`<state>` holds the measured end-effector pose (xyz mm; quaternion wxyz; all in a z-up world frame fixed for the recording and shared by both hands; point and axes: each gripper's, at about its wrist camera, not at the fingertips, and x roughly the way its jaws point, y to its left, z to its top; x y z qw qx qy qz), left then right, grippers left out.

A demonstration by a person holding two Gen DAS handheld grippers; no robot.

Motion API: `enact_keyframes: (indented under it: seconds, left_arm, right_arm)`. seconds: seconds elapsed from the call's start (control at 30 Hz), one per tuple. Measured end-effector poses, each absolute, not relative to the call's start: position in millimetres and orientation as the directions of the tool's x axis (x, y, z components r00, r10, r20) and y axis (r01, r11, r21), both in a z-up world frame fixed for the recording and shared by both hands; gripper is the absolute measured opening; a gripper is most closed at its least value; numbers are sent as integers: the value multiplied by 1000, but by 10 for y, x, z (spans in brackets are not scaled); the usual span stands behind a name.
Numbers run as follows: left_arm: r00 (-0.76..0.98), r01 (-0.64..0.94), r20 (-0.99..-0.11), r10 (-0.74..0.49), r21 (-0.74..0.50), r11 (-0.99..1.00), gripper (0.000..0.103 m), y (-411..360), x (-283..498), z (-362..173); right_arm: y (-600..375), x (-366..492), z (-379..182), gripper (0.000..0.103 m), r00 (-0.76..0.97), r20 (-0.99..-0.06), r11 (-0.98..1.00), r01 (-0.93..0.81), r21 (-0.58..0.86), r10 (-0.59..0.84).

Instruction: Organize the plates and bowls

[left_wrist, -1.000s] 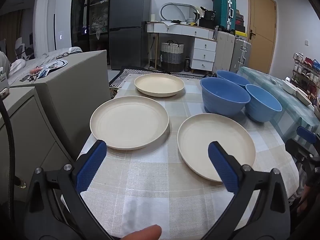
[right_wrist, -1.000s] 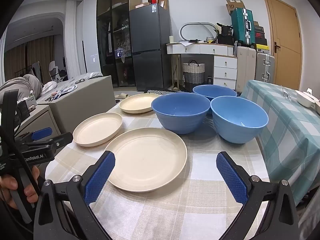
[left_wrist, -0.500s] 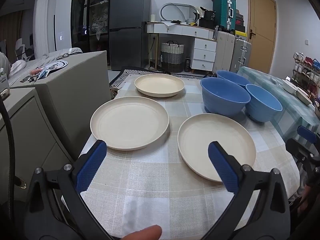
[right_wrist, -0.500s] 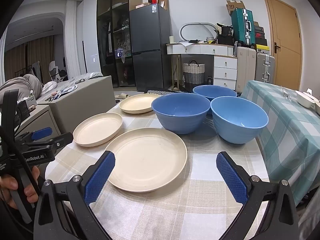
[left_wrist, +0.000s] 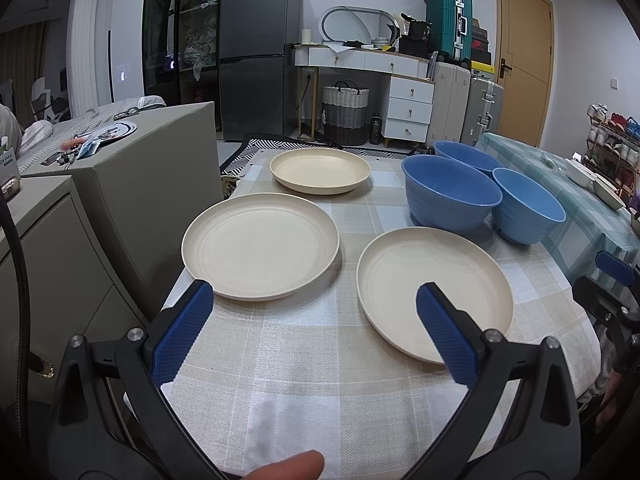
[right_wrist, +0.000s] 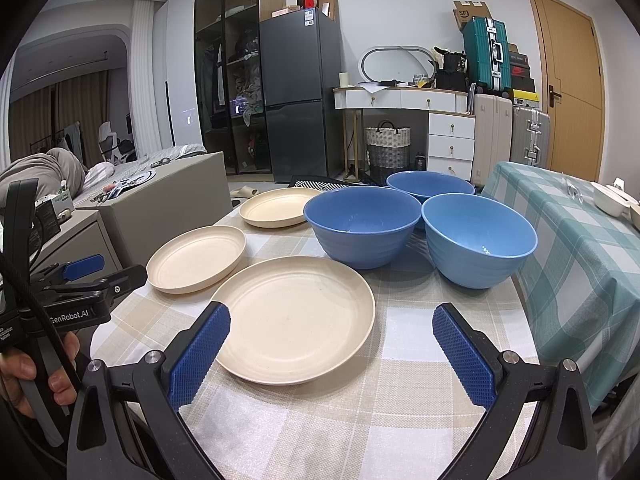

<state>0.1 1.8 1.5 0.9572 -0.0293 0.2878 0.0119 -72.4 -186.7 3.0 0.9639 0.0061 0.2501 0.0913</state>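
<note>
Right wrist view: both tongs (right_wrist: 326,346) (left_wrist: 310,330) gape wide, empty, before cream plates (right_wrist: 294,330) and blue bowls (right_wrist: 362,230).

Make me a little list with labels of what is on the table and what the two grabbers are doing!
plates: three cream plates, apart, none stacked
bowls: three blue bowls, clustered
table: checked tablecloth
left gripper: open, holding nothing
right gripper: open, holding nothing
</note>
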Motion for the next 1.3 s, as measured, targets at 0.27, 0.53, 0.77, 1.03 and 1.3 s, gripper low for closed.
enact_keyframes:
  seconds: [0.27,0.53,0.77,1.03,1.3]
  left_arm:
    - [834,-40,-551,6,-48,998,101,0,-21,27]
    - [834,-39,-551,6,-48,998,101,-1,-22,27]
    - [835,-39,-551,6,-47,998,101,-2,-22,26]
    - [835,-39,-551,7,-47,998,101,-3,-22,25]
    - [835,-39,-550,8,-44,998,101,-5,-27,29]
  right_arm:
    - [-1865,-724,32,103,859,-480,983,-173,56,178]
    - [-1862,-724,32,103,859,-480,983,-173,56,179]
    - [-1862,-723,32,103,859,-480,983,-173,57,179]
    - [-1858,-722,33,103,859,-480,983,-173,56,179]
    - [-1857,-720,34,103,859,-480,983,-174,56,179]
